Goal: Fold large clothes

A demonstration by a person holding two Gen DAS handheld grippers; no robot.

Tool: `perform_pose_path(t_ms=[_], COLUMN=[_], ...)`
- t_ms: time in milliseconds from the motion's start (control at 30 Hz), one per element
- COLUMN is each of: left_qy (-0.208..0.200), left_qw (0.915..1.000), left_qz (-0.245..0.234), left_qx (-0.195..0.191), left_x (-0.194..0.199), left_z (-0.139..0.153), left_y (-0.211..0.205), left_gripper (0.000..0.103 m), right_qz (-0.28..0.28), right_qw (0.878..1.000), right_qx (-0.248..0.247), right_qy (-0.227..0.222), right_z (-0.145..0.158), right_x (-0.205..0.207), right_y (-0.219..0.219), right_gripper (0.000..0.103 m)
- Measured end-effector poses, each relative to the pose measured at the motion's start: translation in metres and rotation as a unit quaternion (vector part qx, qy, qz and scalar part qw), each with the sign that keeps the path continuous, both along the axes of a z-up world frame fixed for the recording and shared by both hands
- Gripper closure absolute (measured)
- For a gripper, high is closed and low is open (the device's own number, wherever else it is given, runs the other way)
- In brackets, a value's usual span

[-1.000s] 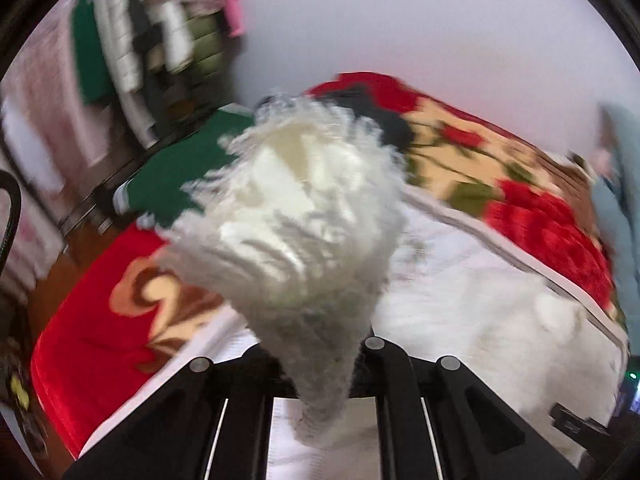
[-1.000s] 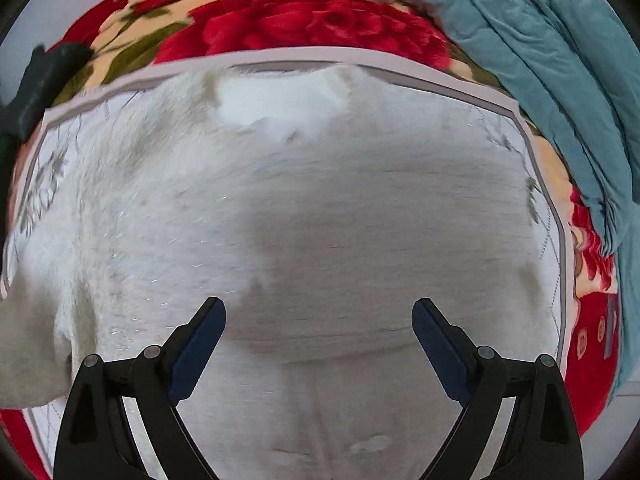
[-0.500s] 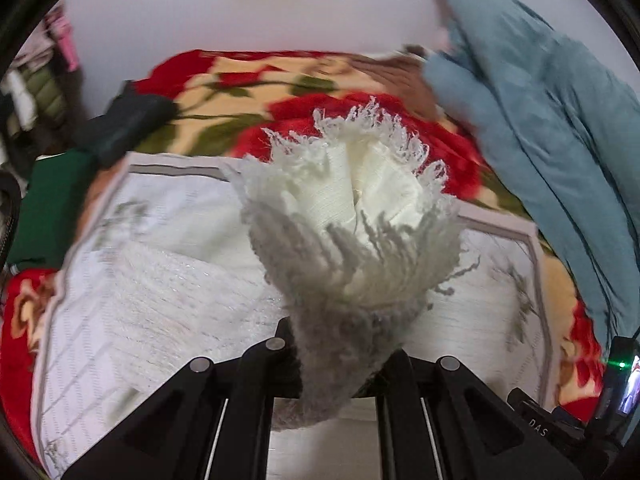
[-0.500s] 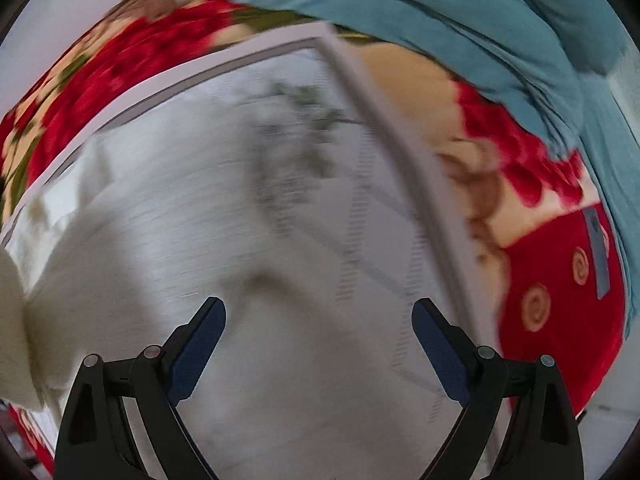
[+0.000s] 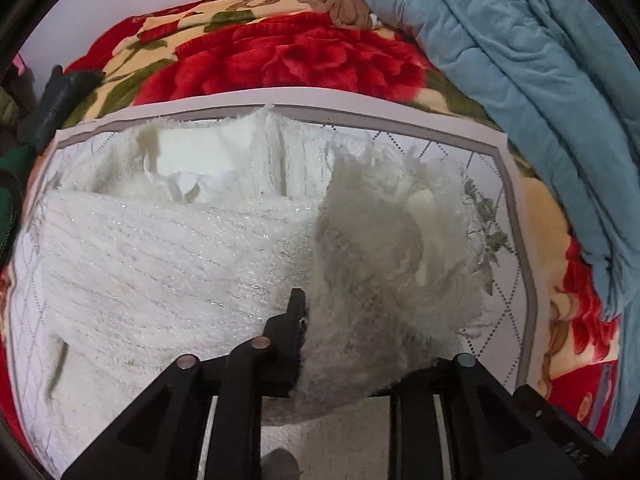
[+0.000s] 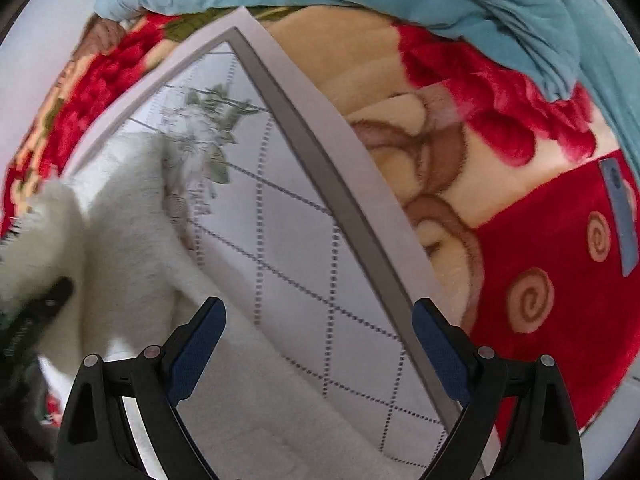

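Note:
A fluffy white sweater [image 5: 160, 272] lies spread on a white quilted mat [image 5: 516, 216] with a grey border. Its sleeve end [image 5: 384, 248] is bunched up between the jaws of my left gripper [image 5: 348, 344], low over the sweater's right side. Those jaws are opening; one finger [image 5: 294, 320] shows beside the fluff, the other is buried under it. My right gripper [image 6: 316, 320] hangs open over the mat [image 6: 304, 240] near its right border, nothing between its blue pads. The sweater's edge [image 6: 128, 216] lies to its left, beside a black finger [image 6: 56, 292] of the left gripper.
The mat rests on a red and cream floral blanket [image 5: 304, 56]. A teal quilt [image 5: 540, 80] is heaped along the right and far side. A dark object [image 5: 60, 96] and a green cloth [image 5: 12, 168] lie at the left edge.
My left gripper carried the sleeve from the left across the sweater and lowered it, and its jaws have spread apart. My right gripper swept right, from over the sweater to the mat's border.

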State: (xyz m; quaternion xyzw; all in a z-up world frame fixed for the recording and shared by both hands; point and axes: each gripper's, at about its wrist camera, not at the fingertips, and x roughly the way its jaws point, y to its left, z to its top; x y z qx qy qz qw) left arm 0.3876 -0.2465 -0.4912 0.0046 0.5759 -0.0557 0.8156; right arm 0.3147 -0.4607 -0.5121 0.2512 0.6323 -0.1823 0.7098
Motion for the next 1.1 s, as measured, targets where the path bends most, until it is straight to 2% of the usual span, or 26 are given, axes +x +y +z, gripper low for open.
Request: perform_pose_path(t_ms=[33, 67, 100, 167, 267, 367, 433, 533, 567, 600, 633, 667, 700, 867, 933, 967, 1033, 1100], left_qy=[-0.003, -0.002, -0.002, -0.013, -0.028, -0.041, -0.052, -0.049, -0.042, -0.036, -0.033, -0.029, -0.025, -0.019, -0.019, -0.018, -0.016, 0.005], left_qw=[1.0, 0.9996, 0.9987, 0.9965, 0.9963, 0.9958, 0.9927, 0.9869, 0.9847, 0.9823, 0.9807, 0.9793, 0.9785, 0.9789, 0.9786, 0.9783, 0.9766, 0.9744], left_qz=[-0.001, -0.003, -0.003, 0.002, 0.024, 0.075, 0.107, 0.134, 0.144, 0.156, 0.163, 0.169, 0.171, 0.167, 0.166, 0.166, 0.167, 0.159], left_qx=[-0.007, -0.029, -0.051, -0.083, -0.078, -0.033, 0.024, 0.076, 0.089, 0.097, 0.102, 0.108, 0.112, 0.116, 0.119, 0.122, 0.135, 0.159], left_x=[0.0, 0.0, 0.001, 0.002, 0.006, 0.012, 0.015, 0.016, 0.016, 0.015, 0.013, 0.011, 0.009, 0.002, 0.004, 0.005, 0.009, 0.015], left_z=[0.002, 0.008, 0.013, 0.023, 0.037, 0.048, 0.048, 0.035, 0.029, 0.024, 0.021, 0.017, 0.014, 0.011, 0.01, 0.011, 0.005, -0.01], left_y=[0.002, 0.008, 0.015, 0.03, 0.059, 0.109, 0.139, 0.177, 0.19, 0.203, 0.212, 0.22, 0.226, 0.232, 0.23, 0.232, 0.233, 0.231], left_gripper=[0.064, 0.029, 0.004, 0.004, 0.004, 0.003, 0.004, 0.003, 0.003, 0.004, 0.004, 0.004, 0.003, 0.003, 0.003, 0.003, 0.003, 0.003], right_qz=[0.0, 0.0, -0.001, -0.006, -0.005, 0.018, 0.038, 0.08, 0.095, 0.111, 0.126, 0.138, 0.144, 0.179, 0.191, 0.195, 0.208, 0.222], right_qw=[1.0, 1.0, 0.999, 0.998, 0.992, 0.984, 0.979, 0.977, 0.976, 0.974, 0.974, 0.976, 0.978, 0.975, 0.973, 0.974, 0.976, 0.975], right_qx=[0.009, 0.018, 0.029, 0.055, 0.109, 0.16, 0.186, 0.192, 0.193, 0.197, 0.189, 0.169, 0.152, 0.085, 0.039, 0.018, -0.005, 0.01], right_qy=[-0.006, -0.014, -0.023, -0.039, -0.068, -0.082, -0.079, -0.041, -0.02, -0.015, -0.003, 0.005, -0.007, -0.103, -0.122, -0.117, -0.069, 0.018], right_z=[0.004, 0.008, 0.013, 0.022, 0.03, 0.026, 0.014, -0.013, -0.022, -0.027, -0.029, -0.027, -0.021, 0.045, 0.056, 0.051, 0.018, -0.027], right_x=[0.0, 0.001, 0.002, 0.006, 0.019, 0.043, 0.064, 0.094, 0.102, 0.109, 0.112, 0.115, 0.116, 0.128, 0.138, 0.143, 0.154, 0.159], right_y=[0.0, -0.001, -0.001, -0.001, 0.007, 0.026, 0.042, 0.068, 0.077, 0.087, 0.095, 0.102, 0.106, 0.119, 0.12, 0.12, 0.12, 0.12], right_gripper=[0.007, 0.007, 0.007, 0.007, 0.007, 0.007, 0.007, 0.008, 0.014, 0.048, 0.099, 0.097, 0.097, 0.098, 0.098, 0.098, 0.098, 0.096])
